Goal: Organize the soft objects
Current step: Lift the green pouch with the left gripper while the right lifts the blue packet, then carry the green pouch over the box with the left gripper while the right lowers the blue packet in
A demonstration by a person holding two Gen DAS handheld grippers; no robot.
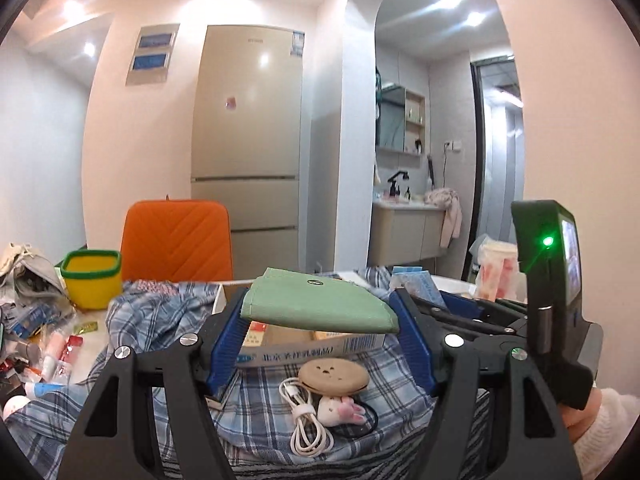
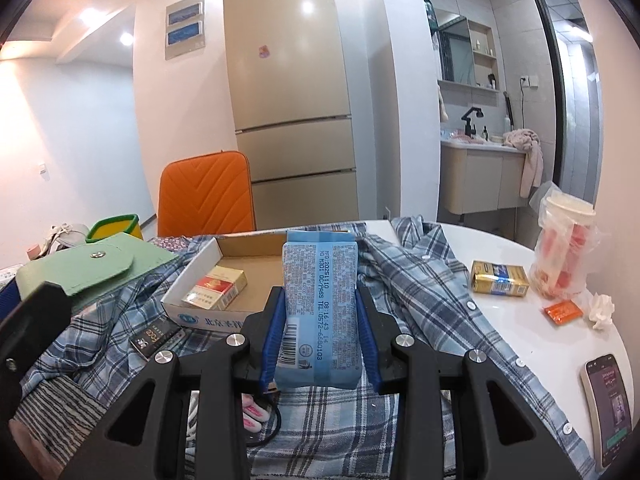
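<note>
- Two grippers are each clamped on a soft thing above a table spread with a plaid shirt (image 2: 420, 276).
- Left gripper (image 1: 320, 312): its blue fingers (image 1: 226, 336) press on both side edges of a green pouch (image 1: 320, 300), held flat and level in the air.
- That pouch is pale green fabric with a flap and one silver snap at its middle; its near edge shows a stitched hem and sags a little between the fingers.
- From the right wrist view the pouch (image 2: 92, 268) sits at the left, over the shirt and beside a cardboard box (image 2: 200, 280).
- Right gripper (image 2: 320, 320): the jaws are closed to the width of a blue tissue pack (image 2: 320, 312), which stands lengthwise between them.
- This pack is light blue plastic wrap covered in small dark print, a date line and a barcode near its close end; its far end has a crimped seal.
- It hangs just over the near wall of the box, with the shirt below it.
- Inside the box lies a red and cream cigarette pack (image 2: 216, 286).
- Under the left gripper, on the shirt, lie a round tan case (image 1: 334, 376), a coiled white cable (image 1: 306, 420) and a small white plush charm (image 1: 340, 410).
- On the bare tabletop at the right are a gold packet (image 2: 498, 278), a bagged cup (image 2: 568, 248), an orange sachet (image 2: 562, 312) and a phone (image 2: 608, 404).
- A yellow bin with a green rim (image 1: 92, 276) and an orange chair (image 1: 176, 240) stand behind the table.
</note>
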